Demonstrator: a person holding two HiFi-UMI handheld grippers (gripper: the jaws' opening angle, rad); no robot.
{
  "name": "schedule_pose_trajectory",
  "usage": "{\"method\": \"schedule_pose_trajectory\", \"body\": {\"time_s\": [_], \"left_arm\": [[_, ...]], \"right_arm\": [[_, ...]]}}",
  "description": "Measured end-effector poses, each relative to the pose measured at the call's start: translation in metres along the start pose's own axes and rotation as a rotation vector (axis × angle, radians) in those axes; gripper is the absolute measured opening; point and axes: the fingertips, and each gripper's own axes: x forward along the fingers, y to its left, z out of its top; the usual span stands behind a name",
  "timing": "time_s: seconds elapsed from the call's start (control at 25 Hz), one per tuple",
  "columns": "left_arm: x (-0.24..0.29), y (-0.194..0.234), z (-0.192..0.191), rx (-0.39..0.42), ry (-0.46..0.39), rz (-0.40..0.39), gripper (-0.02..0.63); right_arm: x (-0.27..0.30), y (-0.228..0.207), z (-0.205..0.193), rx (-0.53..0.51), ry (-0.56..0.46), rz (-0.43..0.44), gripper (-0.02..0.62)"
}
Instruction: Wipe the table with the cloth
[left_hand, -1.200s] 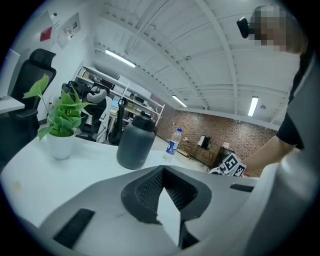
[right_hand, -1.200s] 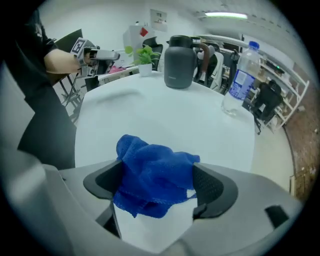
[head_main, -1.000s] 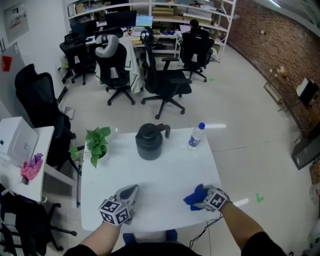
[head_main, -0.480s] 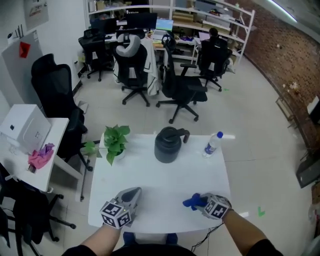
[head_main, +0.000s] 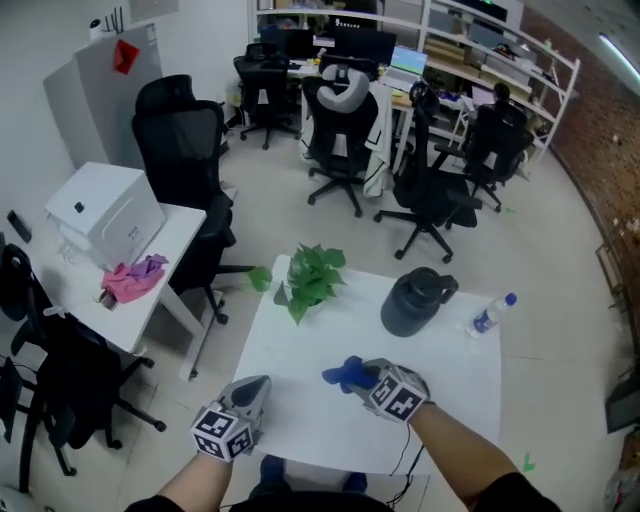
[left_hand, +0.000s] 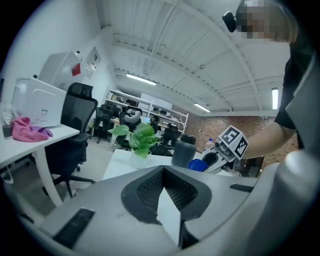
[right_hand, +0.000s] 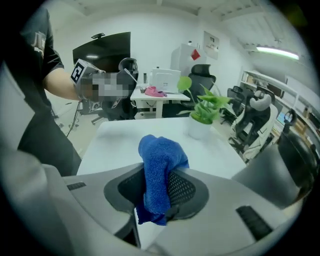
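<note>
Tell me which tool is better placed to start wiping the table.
Right. The right tool is clamped on the blue cloth above the white table; the left tool is shut and empty at its near edge.

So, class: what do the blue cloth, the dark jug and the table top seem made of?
Blue cloth: terry or microfibre, fuzzy matte pile, limp folds.
Dark jug: probably matte plastic, no glints; possibly coated metal.
Table top: smooth white laminate, perhaps; faint sheen.

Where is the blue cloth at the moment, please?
In the head view the cloth is clamped in the right tool over the middle of the table, nearer the person than the plant and the jug.
</note>
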Motion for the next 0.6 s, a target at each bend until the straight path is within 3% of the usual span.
{"method": "schedule_pose_trajectory", "body": {"time_s": [0.28, 0.6], "left_arm": [[-0.059, 0.070, -0.001, -0.037, -0.034, 0.110, -0.002], [-0.075, 0.113, -0.005, -0.058, -0.048, 0.134, -0.002]], "right_arm": [[0.098, 0.029, 0.086, -0.024, 0.012, 0.067, 0.107], [0.182, 0.043, 0.125, 0.030, 0.060, 0.095, 0.107]]}}
